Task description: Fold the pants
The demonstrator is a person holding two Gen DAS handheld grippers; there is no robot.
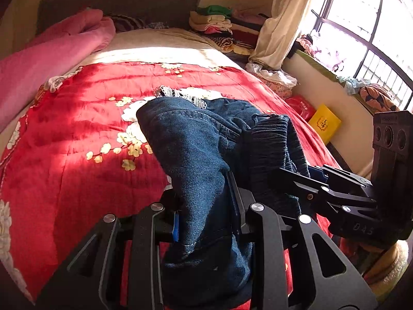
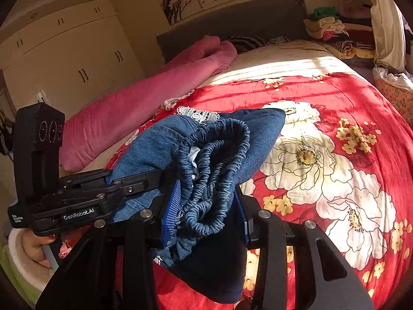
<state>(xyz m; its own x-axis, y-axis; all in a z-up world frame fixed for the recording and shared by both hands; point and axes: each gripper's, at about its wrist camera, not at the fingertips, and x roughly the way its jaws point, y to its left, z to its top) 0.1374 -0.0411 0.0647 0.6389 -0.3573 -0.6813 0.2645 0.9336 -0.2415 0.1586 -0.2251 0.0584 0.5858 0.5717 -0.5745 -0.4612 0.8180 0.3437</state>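
Dark blue denim pants (image 1: 196, 155) hang bunched above the red floral quilt (image 1: 77, 134), with a white lace trim (image 1: 180, 94) showing at their far end. My left gripper (image 1: 206, 206) is shut on a fold of denim. My right gripper (image 1: 296, 178) comes in from the right and clamps the gathered waistband. In the right wrist view, my right gripper (image 2: 206, 206) presses its blue pads (image 2: 171, 206) on the elastic waistband (image 2: 214, 170) of the pants (image 2: 155, 149). My left gripper (image 2: 152, 178) bites the denim from the left there.
A rolled pink blanket (image 2: 144, 98) lies along the bed's left side. Folded clothes (image 1: 216, 23) are stacked by the grey headboard. A curtain (image 1: 281, 20), a window ledge and a yellow box (image 1: 324, 124) are to the right of the bed. A wardrobe (image 2: 64, 51) stands on the left.
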